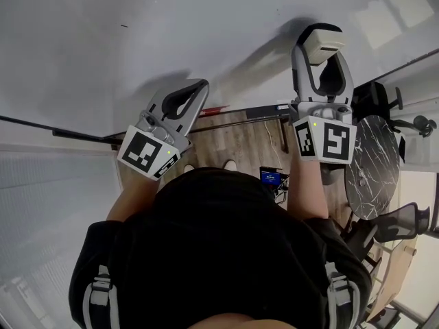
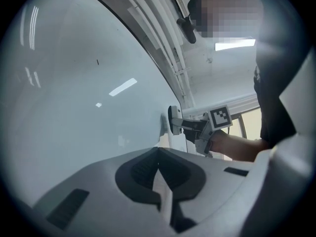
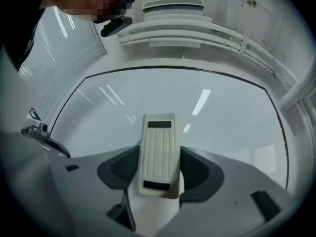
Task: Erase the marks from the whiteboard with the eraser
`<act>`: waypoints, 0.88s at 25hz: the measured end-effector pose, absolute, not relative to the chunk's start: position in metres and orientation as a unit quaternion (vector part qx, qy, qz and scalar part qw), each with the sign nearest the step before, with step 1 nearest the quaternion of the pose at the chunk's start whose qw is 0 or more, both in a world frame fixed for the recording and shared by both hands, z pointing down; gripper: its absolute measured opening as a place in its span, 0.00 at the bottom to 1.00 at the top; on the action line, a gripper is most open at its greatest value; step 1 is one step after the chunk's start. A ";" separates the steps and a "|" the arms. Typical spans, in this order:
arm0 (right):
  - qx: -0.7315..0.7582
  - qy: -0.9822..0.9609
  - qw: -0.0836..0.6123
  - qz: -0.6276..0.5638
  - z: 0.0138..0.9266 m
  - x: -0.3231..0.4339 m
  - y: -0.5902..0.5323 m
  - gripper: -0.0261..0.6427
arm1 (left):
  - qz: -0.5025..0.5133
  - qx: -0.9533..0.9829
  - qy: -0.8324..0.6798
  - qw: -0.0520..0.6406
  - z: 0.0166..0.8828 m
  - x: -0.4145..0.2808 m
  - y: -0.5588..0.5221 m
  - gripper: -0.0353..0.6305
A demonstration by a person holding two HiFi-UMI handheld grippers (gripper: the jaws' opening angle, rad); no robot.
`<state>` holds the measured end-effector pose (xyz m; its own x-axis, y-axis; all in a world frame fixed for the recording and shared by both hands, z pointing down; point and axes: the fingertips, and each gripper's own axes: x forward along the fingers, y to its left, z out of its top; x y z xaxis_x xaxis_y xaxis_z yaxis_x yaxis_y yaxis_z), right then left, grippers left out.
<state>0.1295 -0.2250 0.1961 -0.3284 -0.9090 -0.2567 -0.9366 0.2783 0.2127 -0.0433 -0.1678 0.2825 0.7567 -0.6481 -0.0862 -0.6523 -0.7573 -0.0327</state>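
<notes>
While right tongs [image 3: 159, 168] pinch eraser [image 3: 158, 144], left tongs [image 2: 158, 168] touch.

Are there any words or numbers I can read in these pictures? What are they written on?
No words or numbers can be read.
The left gripper cube and the right gripper cube: black-and-white square patterns, not letters.
The eraser: two dark patches, no print to read.
The whiteboard: one tiny dark mark, not a letter.
The blue thing on the floor: too small to read.
</notes>
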 end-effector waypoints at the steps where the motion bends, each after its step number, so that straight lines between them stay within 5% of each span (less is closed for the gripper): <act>1: -0.572 0.802 0.041 0.168 0.192 0.123 -0.220 0.42 | 0.035 -0.937 0.347 0.032 0.279 -0.043 -0.166 0.06; 22: -0.506 0.827 0.025 0.244 0.186 -0.023 -0.217 0.42 | 0.052 -0.935 0.345 0.057 0.264 -0.078 -0.178 0.06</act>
